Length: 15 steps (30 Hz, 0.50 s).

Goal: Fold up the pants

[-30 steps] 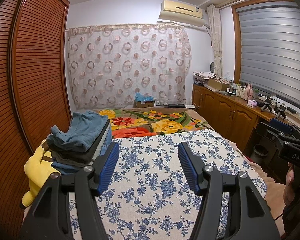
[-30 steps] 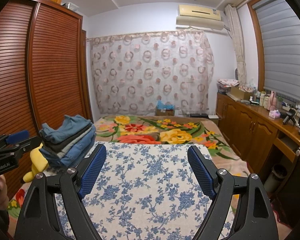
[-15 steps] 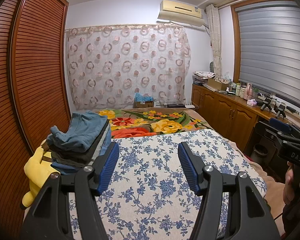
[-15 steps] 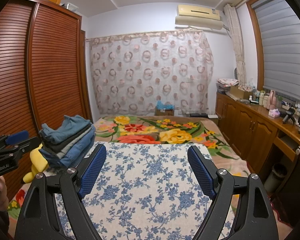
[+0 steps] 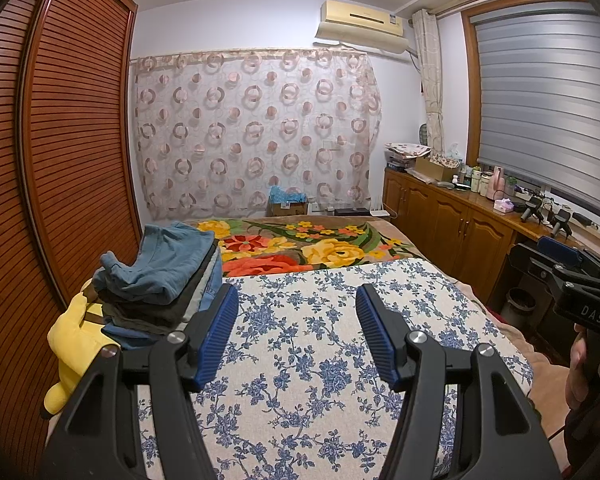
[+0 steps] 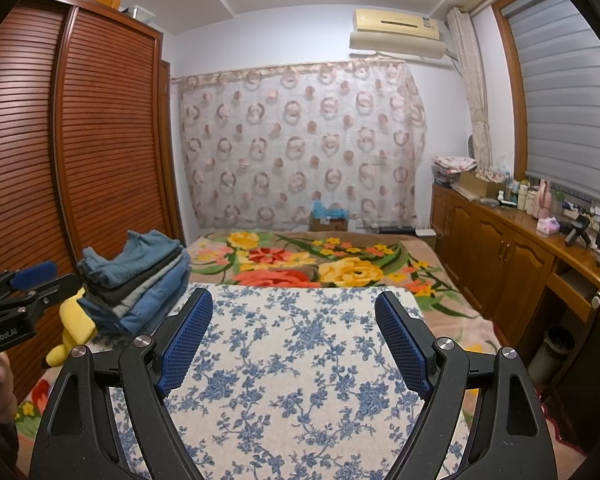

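A stack of folded pants (image 5: 160, 280) in blue, grey and denim sits at the left side of the bed; the same stack (image 6: 136, 280) shows in the right wrist view. My left gripper (image 5: 296, 300) hovers open over the blue-flowered cloth (image 5: 324, 360), nothing between its blue pads, the stack just to its left. My right gripper (image 6: 294, 304) stands open too, wider, above the same cloth (image 6: 292, 360). Each gripper shows at the edge of the other's view, held by a hand.
A yellow plush toy (image 5: 74, 340) lies under the stack by the slatted wooden wardrobe (image 5: 60, 160). A bright floral blanket (image 5: 300, 248) covers the far bed. Wooden cabinets (image 5: 460, 232) with clutter line the right wall, a bin (image 5: 518, 304) below.
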### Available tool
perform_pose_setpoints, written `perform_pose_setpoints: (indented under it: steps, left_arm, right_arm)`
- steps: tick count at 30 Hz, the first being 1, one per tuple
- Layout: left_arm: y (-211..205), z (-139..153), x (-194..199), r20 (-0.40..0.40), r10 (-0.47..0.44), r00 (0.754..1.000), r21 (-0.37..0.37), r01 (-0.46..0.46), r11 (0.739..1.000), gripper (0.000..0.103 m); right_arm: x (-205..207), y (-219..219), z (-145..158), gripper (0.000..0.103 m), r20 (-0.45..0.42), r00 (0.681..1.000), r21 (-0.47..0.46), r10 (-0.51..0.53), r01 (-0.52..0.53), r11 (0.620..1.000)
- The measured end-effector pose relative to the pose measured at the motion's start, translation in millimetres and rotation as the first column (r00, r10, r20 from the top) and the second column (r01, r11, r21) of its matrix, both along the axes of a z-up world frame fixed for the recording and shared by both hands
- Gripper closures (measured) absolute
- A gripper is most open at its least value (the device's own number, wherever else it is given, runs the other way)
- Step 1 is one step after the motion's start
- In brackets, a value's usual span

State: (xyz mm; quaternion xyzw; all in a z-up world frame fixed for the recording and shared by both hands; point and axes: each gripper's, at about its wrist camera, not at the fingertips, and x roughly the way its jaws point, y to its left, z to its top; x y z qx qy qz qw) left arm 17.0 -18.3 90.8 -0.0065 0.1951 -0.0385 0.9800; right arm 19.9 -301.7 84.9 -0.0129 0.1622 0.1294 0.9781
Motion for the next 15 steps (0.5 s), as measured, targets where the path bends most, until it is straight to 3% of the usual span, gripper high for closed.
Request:
perform_pose_setpoints:
  steps: [15]
  left_arm:
    - [0.0, -0.1, 0.0, 0.0, 0.001, 1.0, 0.001, -0.001, 1.0, 0.042]
  right_arm:
    - [0.2, -0.5, 0.0, 0.018, 0.001, 1.0, 0.002, 0.0, 0.0, 1.0]
